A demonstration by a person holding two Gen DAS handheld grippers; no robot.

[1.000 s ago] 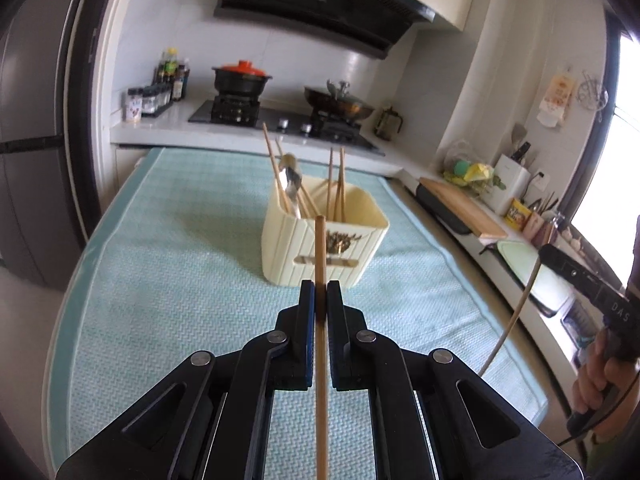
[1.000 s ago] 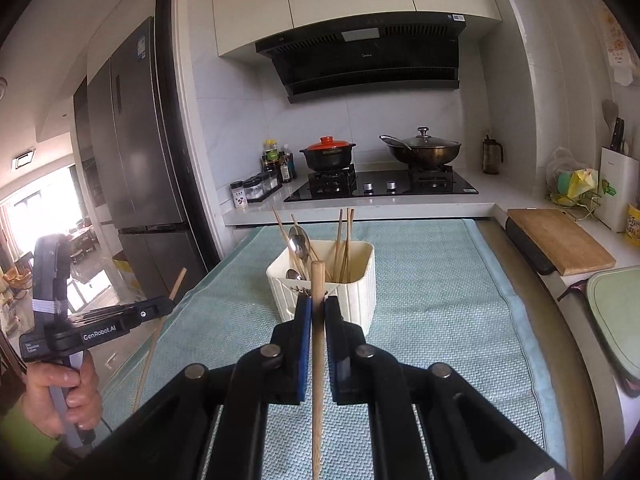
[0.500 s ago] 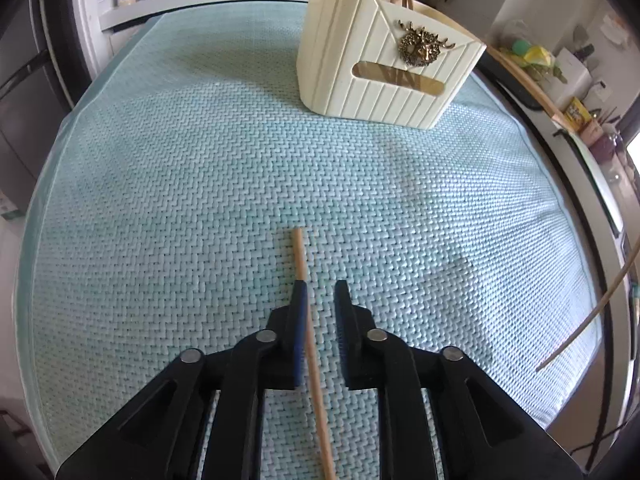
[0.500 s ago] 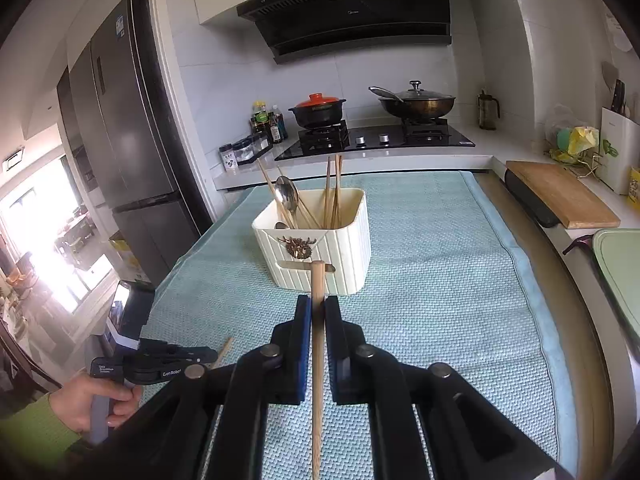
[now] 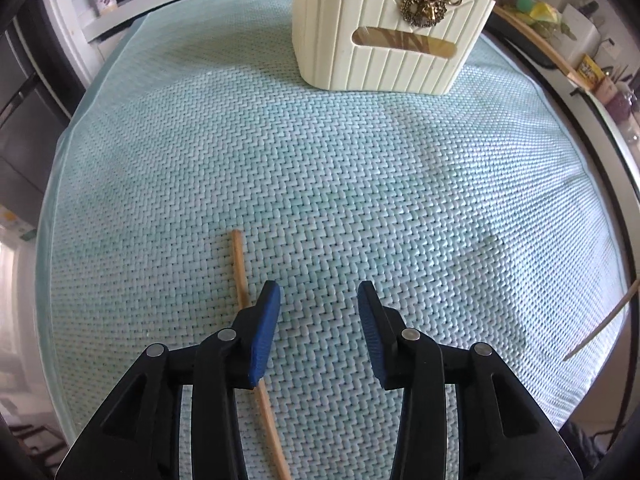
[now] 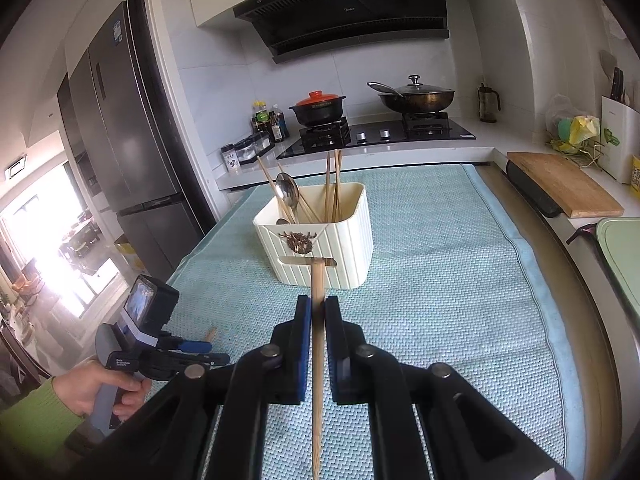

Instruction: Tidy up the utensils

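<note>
Chopstick (image 5: 240, 264) lies flat on the mat (image 5: 360, 184), well short of the holder (image 5: 384, 32), passing under the left gripper (image 5: 318, 300), whose jaws stand spread and empty. Right gripper (image 6: 318, 314) is clamped on a second chopstick (image 6: 318, 280), its tip before the holder's front, which contains chopsticks and a spoon (image 6: 289, 194).
</note>
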